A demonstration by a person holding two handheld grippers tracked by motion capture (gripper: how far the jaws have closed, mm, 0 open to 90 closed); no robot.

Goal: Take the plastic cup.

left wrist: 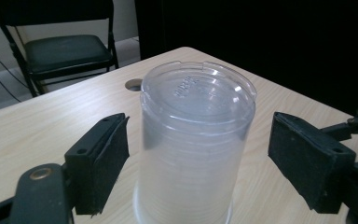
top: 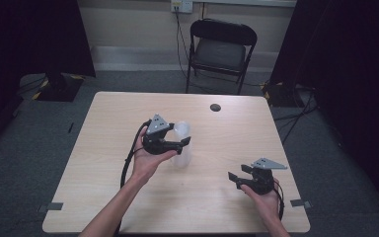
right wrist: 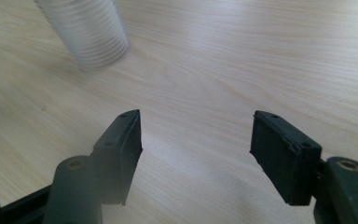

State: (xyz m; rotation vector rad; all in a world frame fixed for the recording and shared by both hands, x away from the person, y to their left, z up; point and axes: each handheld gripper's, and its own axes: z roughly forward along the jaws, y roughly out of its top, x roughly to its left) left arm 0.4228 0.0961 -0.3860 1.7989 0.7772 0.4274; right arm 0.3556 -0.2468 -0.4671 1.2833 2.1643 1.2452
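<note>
Left hand-held gripper stands with its jaws spread to either side of an upside-down stack of clear plastic cups, with a gap on both sides, so the pads are not pressing on it. No earlier look is at hand, so only this stance can be told. From the high view the stack stands near the middle of the worktop, just in front of the left hand-held gripper. The right hand-held gripper rests low near the front right of the worktop, well apart from the stack, its jaws also spread with nothing between them.

As a judgement: the stack looks light and thin-walled, so it should lift with little effort but will flex or crumple under a hard squeeze. Its smooth plastic is likely slippery against the pads, and nested cups may slide apart if only the outer one is caught. The best hold seems to be across the middle of the ribbed wall, where the many layers stiffen it, with the pads square to the sides and the closing gentle
</note>
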